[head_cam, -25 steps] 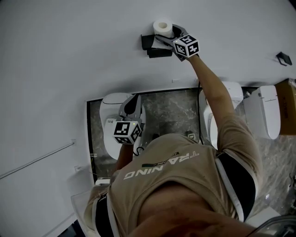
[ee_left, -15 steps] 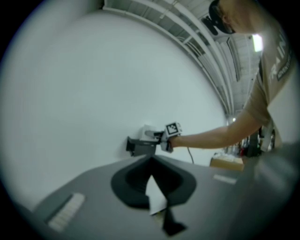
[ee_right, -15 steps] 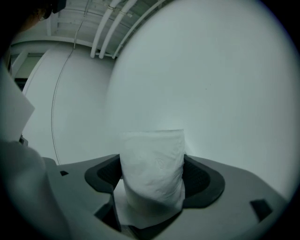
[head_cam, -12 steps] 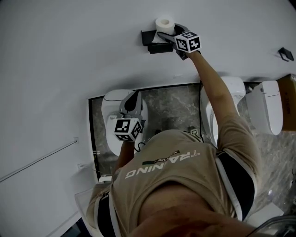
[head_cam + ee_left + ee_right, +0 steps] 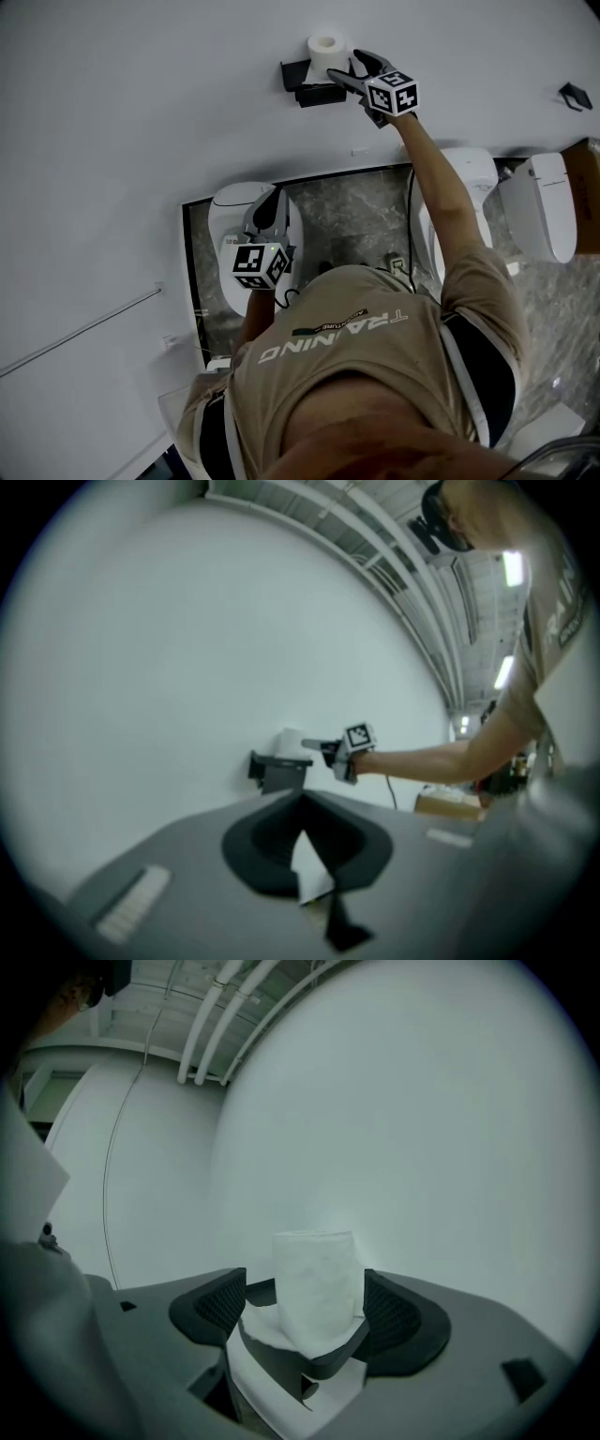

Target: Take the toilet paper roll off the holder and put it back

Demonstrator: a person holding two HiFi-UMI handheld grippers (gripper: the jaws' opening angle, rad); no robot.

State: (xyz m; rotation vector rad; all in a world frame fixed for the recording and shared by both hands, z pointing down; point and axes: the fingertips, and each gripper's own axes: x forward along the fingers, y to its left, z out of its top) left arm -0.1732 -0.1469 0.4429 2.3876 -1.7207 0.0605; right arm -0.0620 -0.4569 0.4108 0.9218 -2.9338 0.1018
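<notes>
In the head view, the toilet paper roll (image 5: 327, 47) stands on its black holder (image 5: 302, 82) on the wall (image 5: 141, 122), with the right gripper (image 5: 359, 66) beside it. The left gripper view shows the left gripper (image 5: 301, 808) pressed together and empty. Only the right gripper view shows the fingers (image 5: 217, 1305) spread either side of the roll.

left claw (image 5: 302, 806): jaws together, a white sliver low between them, cannot tell what | straight ahead: black holder (image 5: 277, 772) on white wall (image 5: 141, 667), toilet paper roll (image 5: 290, 742) upright on top | right claw (image 5: 315, 746) just beside roll, contact unclear | ahead-right: cardboard box (image 5: 452, 803)
</notes>
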